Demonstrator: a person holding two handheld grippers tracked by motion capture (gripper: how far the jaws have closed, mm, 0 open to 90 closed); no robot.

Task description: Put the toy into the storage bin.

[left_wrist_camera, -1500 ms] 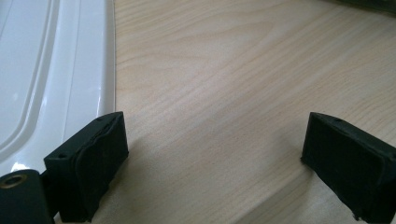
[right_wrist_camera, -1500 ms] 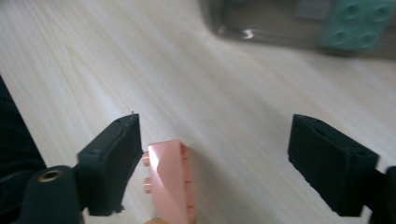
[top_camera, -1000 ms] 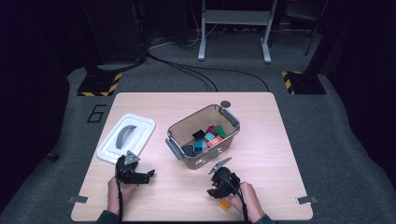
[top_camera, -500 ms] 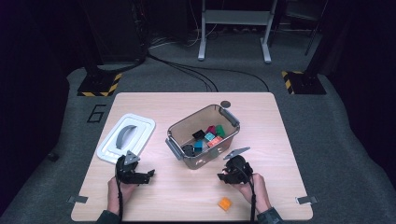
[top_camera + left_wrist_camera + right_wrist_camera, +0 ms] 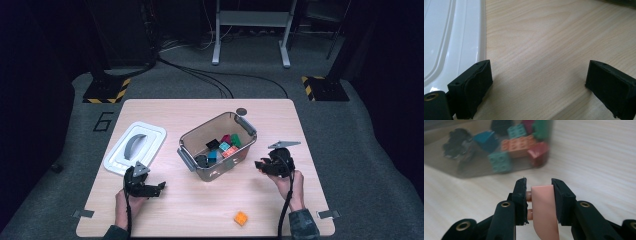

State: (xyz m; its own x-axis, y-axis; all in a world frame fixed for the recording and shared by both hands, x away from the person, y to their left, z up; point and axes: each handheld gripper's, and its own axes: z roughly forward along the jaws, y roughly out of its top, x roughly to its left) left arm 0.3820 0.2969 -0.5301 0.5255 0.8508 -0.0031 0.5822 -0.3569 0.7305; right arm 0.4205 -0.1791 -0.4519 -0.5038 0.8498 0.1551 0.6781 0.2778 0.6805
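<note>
Swinging away from the near edge, our right gripper [image 5: 264, 165] is now hanging beside the bin's right end, and an orange brick [image 5: 241, 218] is lying alone on the tabletop [image 5: 300, 130] where that hand was a second ago. We are holding a pale pink brick [image 5: 543, 207] pinched between the right jaws, which are closed tight on its sides, studs poking toward the left jaw. We are taking this as sorting bricks out of the clear bin [image 5: 186, 156], with the pink one in transit; whether it is heading in or out we cannot tell. Our left gripper [image 5: 151, 188] is resting low on the wood just beside the white lid [image 5: 150, 134], its jaws standing wide apart and gripping nothing. Bare wood is stretching between the two hands and toward the near edge, giving us ample room to move. Inside the bin, teal, orange, red, green and black bricks [image 5: 509, 147] are crowding its right half.
</note>
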